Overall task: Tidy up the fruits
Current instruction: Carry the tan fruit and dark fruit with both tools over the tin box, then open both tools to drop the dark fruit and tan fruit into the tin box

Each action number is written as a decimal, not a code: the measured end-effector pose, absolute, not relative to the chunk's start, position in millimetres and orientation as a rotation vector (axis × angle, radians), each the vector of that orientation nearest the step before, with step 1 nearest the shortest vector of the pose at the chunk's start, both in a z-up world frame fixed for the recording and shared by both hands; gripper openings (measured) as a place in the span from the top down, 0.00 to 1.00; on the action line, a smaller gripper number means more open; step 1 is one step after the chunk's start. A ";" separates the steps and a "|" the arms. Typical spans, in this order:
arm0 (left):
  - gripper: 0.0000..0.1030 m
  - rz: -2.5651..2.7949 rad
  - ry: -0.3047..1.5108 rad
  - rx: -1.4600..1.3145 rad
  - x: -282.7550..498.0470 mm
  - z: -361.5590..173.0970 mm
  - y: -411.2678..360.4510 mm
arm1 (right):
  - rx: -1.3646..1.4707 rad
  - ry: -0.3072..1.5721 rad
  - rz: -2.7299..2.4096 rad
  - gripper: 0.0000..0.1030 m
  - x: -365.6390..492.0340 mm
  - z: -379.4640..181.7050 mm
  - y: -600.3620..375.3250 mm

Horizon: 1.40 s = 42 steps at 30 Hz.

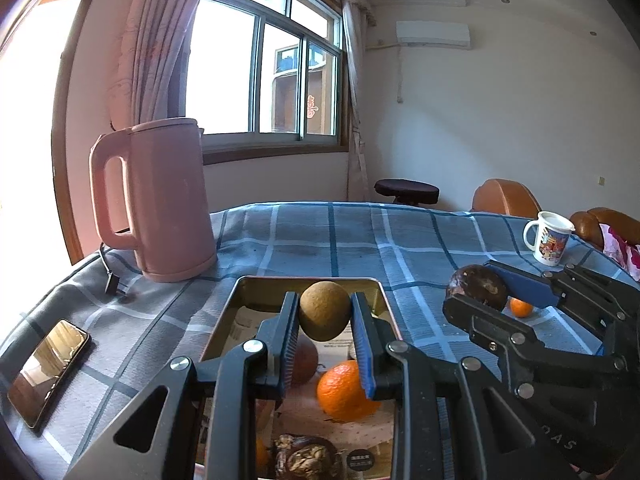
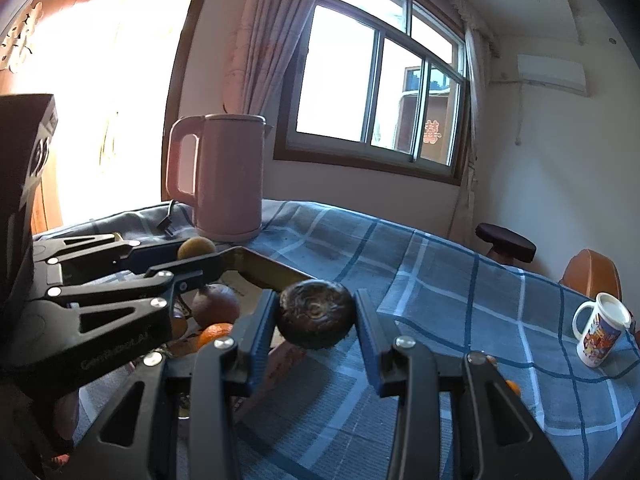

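- Clamped in the left tool [image 1: 325, 312]: a small round tan-brown fruit [image 1: 324, 311], held above the far end of the gold metal tray [image 1: 246, 292].
- Clamped in the right tool [image 2: 316, 316]: a dark, wrinkled purple-brown fruit [image 2: 316, 315], held over the blue checked cloth of the worktop [image 2: 460, 300], just beside the tray's right rim.
- Already in the tray: an orange [image 1: 346, 390], a reddish-brown fruit [image 1: 304, 364], and another dark wrinkled fruit [image 1: 306, 458] at the near end.
- Loose on the cloth to the right: one small orange [image 1: 520, 307], not yet gathered.
- Bystanders: pink kettle [image 1: 168, 200] behind the tray, phone [image 1: 48, 372] to the left, printed mug [image 1: 550, 238] far right.
- Step in hand, by the look of it: carrying both fruits to the tray.
- Next move likely calls for lowering the tan fruit into the bare far end before parting the fingers, to stop a roll.
- Right tool probably needs to shift left over the rim first.
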State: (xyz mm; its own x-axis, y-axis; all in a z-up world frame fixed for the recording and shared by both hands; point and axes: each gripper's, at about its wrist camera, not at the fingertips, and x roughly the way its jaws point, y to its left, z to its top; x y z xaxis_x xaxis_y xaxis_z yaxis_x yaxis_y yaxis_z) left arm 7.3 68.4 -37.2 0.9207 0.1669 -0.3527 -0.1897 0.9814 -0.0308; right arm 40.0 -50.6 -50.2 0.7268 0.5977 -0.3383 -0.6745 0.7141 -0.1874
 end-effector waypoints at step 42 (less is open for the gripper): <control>0.73 0.267 0.471 -0.117 10.6 -50.4 118.5 | -0.495 0.425 0.874 0.58 37.7 -78.7 17.7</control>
